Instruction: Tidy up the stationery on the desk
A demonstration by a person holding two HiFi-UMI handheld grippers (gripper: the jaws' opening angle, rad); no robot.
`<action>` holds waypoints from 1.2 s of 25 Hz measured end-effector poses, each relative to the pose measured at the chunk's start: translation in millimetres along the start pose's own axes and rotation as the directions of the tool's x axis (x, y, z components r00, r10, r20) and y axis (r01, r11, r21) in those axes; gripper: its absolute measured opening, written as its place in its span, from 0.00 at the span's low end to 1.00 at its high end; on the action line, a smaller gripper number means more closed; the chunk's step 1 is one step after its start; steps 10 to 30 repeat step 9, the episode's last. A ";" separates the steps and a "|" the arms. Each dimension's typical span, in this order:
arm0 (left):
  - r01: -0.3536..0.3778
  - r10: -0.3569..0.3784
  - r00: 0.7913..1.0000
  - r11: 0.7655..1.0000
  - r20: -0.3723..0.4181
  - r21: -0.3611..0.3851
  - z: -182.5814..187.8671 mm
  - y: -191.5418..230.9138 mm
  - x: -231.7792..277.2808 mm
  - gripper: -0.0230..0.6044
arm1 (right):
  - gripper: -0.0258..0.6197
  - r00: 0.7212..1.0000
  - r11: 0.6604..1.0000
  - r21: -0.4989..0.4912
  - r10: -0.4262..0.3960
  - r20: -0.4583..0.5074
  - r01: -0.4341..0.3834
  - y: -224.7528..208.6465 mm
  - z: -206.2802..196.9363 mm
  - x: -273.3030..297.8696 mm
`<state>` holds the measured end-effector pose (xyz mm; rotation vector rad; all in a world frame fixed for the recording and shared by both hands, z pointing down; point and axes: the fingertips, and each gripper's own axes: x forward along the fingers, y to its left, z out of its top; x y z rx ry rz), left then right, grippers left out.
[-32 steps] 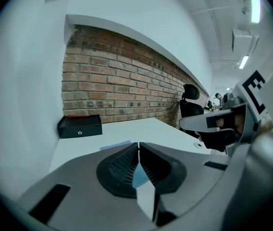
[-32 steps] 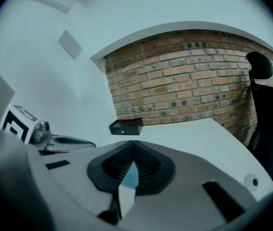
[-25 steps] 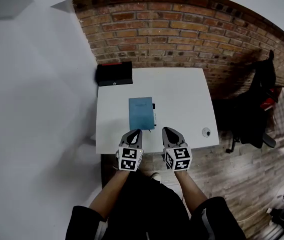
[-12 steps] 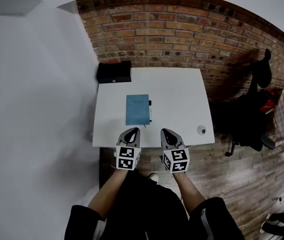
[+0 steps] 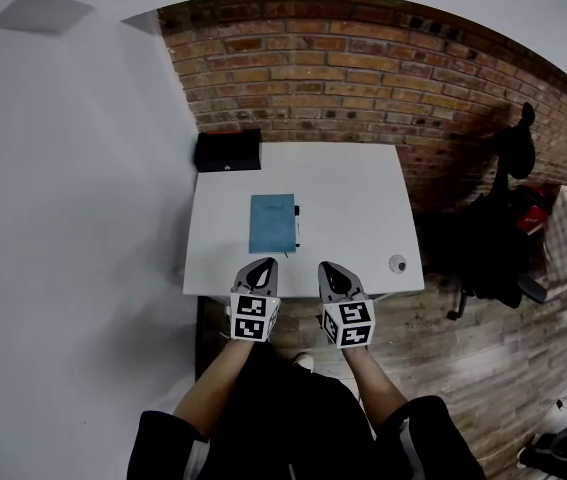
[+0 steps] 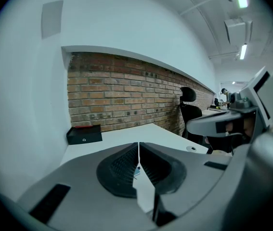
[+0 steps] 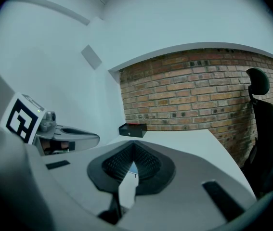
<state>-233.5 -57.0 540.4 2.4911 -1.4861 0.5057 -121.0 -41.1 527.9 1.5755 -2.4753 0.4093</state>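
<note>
A blue notebook [image 5: 272,222] lies near the middle of the white desk [image 5: 348,203], with a dark pen [image 5: 296,226] along its right edge. A black box [image 5: 228,151] with a red strip sits at the desk's far left corner, seen also as the black box [image 6: 84,134] and the black box [image 7: 133,129] in the gripper views. My left gripper [image 5: 261,267] and right gripper [image 5: 331,271] hover side by side at the desk's near edge, both shut and empty, short of the notebook.
A small round white object [image 5: 397,264] rests near the desk's front right corner. A brick wall [image 5: 363,78] runs behind the desk and a white wall stands at its left. A black office chair [image 5: 508,218] is at the right on the wooden floor.
The head view has drifted, so the desk and notebook appear slightly higher and smaller. Both grippers stay shut at the near edge, side by side.
</note>
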 end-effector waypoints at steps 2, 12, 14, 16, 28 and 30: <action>0.000 0.000 1.000 1.000 -0.001 0.001 0.5 -0.3 -0.9 0.07 | 0.07 1.000 1.000 -0.001 -0.001 0.000 0.001 -0.1 1.1 -1.0; 0.013 -0.013 1.000 1.000 -0.027 0.009 -4.3 -3.1 -1.8 0.07 | 0.07 1.000 1.000 -0.010 -0.003 -0.004 0.003 -1.1 1.1 -4.2; 0.013 -0.013 1.000 1.000 -0.027 0.009 -4.3 -3.1 -1.8 0.07 | 0.07 1.000 1.000 -0.010 -0.003 -0.004 0.003 -1.1 1.1 -4.2; 0.013 -0.013 1.000 1.000 -0.027 0.009 -4.3 -3.1 -1.8 0.07 | 0.07 1.000 1.000 -0.010 -0.003 -0.004 0.003 -1.1 1.1 -4.2; 0.013 -0.013 1.000 1.000 -0.027 0.009 -4.3 -3.1 -1.8 0.07 | 0.07 1.000 1.000 -0.010 -0.003 -0.004 0.003 -1.1 1.1 -4.2; 0.013 -0.013 1.000 1.000 -0.027 0.009 -4.3 -3.1 -1.8 0.07 | 0.07 1.000 1.000 -0.010 -0.003 -0.004 0.003 -1.1 1.1 -4.2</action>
